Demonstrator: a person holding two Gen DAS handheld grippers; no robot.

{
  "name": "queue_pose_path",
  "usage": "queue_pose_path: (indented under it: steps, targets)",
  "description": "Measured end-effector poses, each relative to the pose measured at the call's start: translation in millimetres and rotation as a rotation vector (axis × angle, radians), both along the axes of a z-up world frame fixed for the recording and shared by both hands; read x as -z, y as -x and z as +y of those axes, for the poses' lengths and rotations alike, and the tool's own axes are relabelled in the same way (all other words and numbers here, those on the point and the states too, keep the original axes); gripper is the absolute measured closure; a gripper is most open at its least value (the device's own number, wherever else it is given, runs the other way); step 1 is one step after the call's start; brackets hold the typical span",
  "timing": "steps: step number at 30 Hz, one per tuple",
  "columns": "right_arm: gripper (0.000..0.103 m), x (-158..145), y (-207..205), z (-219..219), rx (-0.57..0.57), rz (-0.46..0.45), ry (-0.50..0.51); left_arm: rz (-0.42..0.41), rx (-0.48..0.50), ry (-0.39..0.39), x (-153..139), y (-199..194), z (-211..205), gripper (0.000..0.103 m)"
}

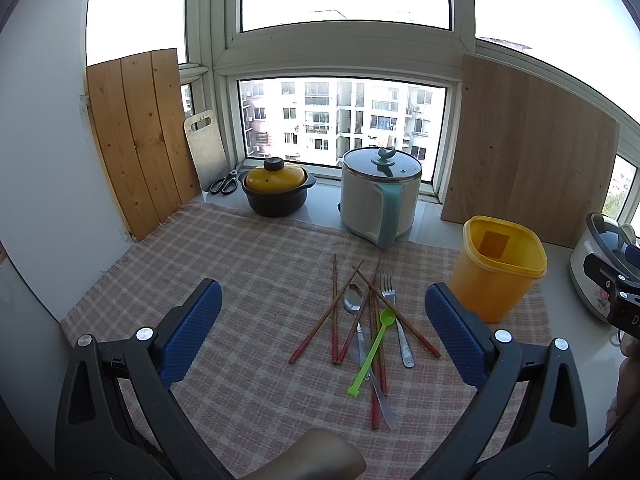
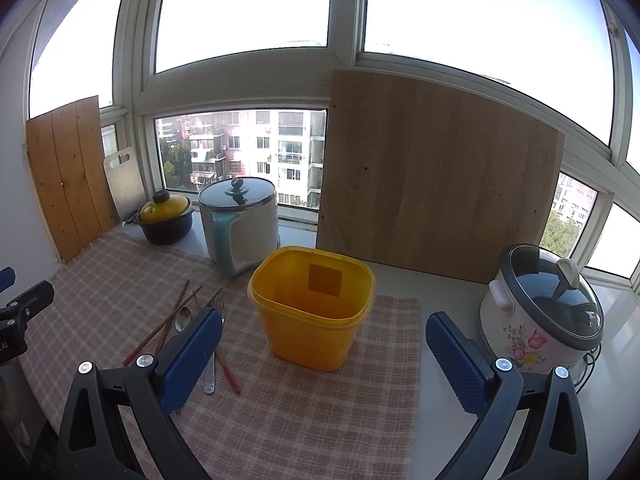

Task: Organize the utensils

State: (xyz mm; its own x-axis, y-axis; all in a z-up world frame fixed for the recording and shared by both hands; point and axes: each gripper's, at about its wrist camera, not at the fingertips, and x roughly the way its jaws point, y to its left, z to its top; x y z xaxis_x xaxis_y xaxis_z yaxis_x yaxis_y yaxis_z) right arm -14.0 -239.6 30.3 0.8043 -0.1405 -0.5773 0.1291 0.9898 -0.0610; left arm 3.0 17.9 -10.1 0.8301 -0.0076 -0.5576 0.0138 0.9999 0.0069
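Utensils (image 1: 366, 332) in loose heap on checked cloth (image 1: 248, 280): chopsticks, fork, spoon, knife, green plastic spoon. Yellow tub (image 1: 496, 270) upright just right of heap. Left gripper (image 1: 322, 320) wide open, holding nothing. Right gripper (image 2: 324, 348) wide open, holding nothing, tub between fingers' line.

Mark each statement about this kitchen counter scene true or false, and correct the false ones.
1. The yellow tub holds no utensils. True.
2. The green spoon lies in the pile of chopsticks. True.
3. The left gripper grips a fork. False: it is open and holds nothing.
4. The scissors lie inside the yellow tub. False: they lie beside the black pot.
5. The right gripper is open. True.
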Motion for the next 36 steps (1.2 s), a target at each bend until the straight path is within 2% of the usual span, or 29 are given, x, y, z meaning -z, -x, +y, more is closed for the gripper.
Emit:
queue_pose_path:
  steps: [8,16,24,28,31,32,36]
  targets:
    - [0.000,2,-2,0,0.001,0.003,0.002,0.003,-0.002,0.003,0,0,-1,0.000]
    - [0.000,11,-5,0,-0.001,0.019,-0.007,0.023,0.007,-0.009,13,-1,4,0.000]
    - [0.000,29,-10,7,0.008,0.026,0.008,0.092,0.021,-0.023,34,-23,16,0.000]
    - [0.000,36,-13,19,-0.038,0.010,0.019,0.130,0.045,-0.015,45,-33,26,0.000]
    - [0.003,43,-19,30,-0.081,0.036,0.016,0.150,0.068,-0.024,51,-44,34,0.000]
    - [0.005,46,-21,33,-0.092,0.045,0.013,0.155,0.076,-0.023,54,-45,36,0.001]
    - [0.011,56,-30,45,-0.137,0.097,-0.012,0.198,0.123,-0.003,63,-63,47,0.016]
